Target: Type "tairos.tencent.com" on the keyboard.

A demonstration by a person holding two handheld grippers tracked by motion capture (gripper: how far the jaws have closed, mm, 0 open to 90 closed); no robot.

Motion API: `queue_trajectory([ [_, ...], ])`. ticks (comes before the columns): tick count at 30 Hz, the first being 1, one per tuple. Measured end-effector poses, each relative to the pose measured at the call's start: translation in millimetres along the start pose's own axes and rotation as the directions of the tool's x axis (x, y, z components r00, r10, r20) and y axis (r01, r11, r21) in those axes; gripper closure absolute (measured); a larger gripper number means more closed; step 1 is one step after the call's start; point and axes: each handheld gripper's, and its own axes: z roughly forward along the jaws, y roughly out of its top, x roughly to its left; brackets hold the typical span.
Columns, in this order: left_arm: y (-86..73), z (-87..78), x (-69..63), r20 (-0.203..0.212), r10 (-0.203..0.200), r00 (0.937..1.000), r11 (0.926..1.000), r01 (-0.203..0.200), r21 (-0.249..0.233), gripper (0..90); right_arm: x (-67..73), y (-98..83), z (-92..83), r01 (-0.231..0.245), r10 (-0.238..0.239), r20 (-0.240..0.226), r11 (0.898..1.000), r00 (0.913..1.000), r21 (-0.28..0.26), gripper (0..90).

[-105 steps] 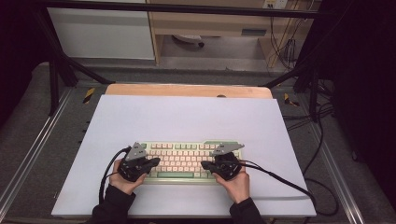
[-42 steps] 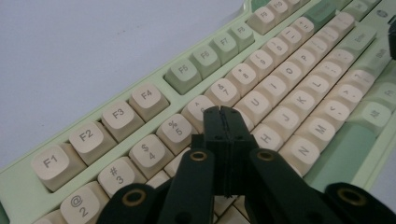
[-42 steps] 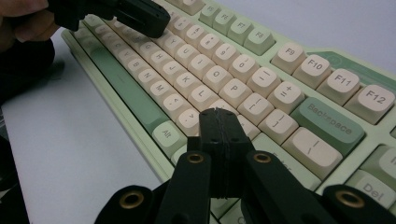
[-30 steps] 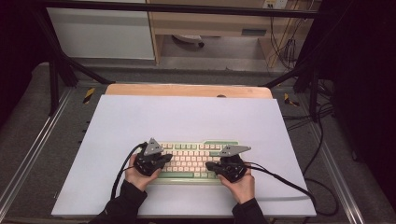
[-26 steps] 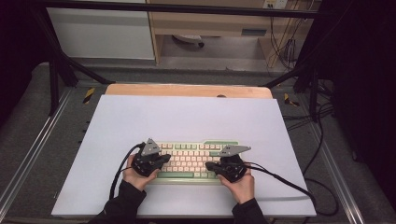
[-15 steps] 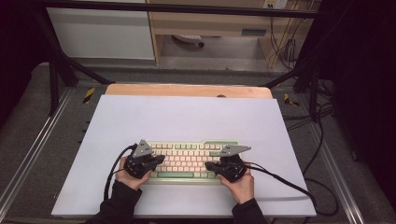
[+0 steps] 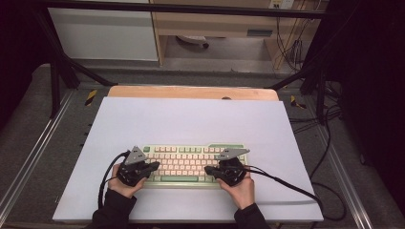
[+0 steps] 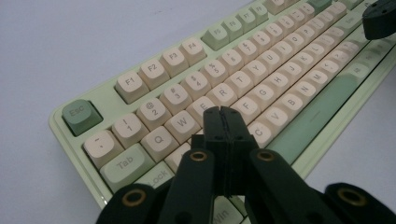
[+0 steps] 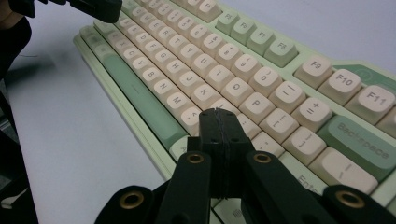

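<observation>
The desk [image 7: 191,119] carries a white sheet, and a green-and-cream mechanical keyboard [image 7: 191,164] lies flat on its near half, long side toward the person. The left tool [image 8: 223,116] sits over the keyboard's left end with both jaws pressed fully together and nothing between them; its tip lies among the letter keys just below W and E, and contact with a keycap cannot be confirmed. The right tool [image 9: 219,119] sits over the right end, jaws likewise closed on nothing, tip near the keys below P.

Hazards from this position:

1. The closed tip is about as wide as one keycap. A descent slightly off centre is likely to press two neighbouring keys at once.
2. A slanted push may slide the tip off the rounded cap into the gap between keys.
3. The keyboard rests loose on the smooth sheet. Sideways force may shift it.
4. The right tool's cable [image 7: 286,183] trails across the desk and may drag on the hand.
</observation>
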Motion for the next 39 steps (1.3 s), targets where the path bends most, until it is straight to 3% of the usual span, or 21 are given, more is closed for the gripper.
queue_trajectory([
  [23,-4.9,0.5,3.3,0.005,-0.012,0.9999,0.9999,0.012,0.001,90.0,2.5,-2.6,18.0,0.0,0.001,-0.006,1.0,1.0,0.026,90.0],
  [39,-4.3,-0.2,3.1,0.005,-0.012,0.9999,0.9999,0.012,-0.003,89.9,2.0,-3.0,18.0,0.007,-0.006,-0.012,1.0,0.9999,0.028,90.0],
])
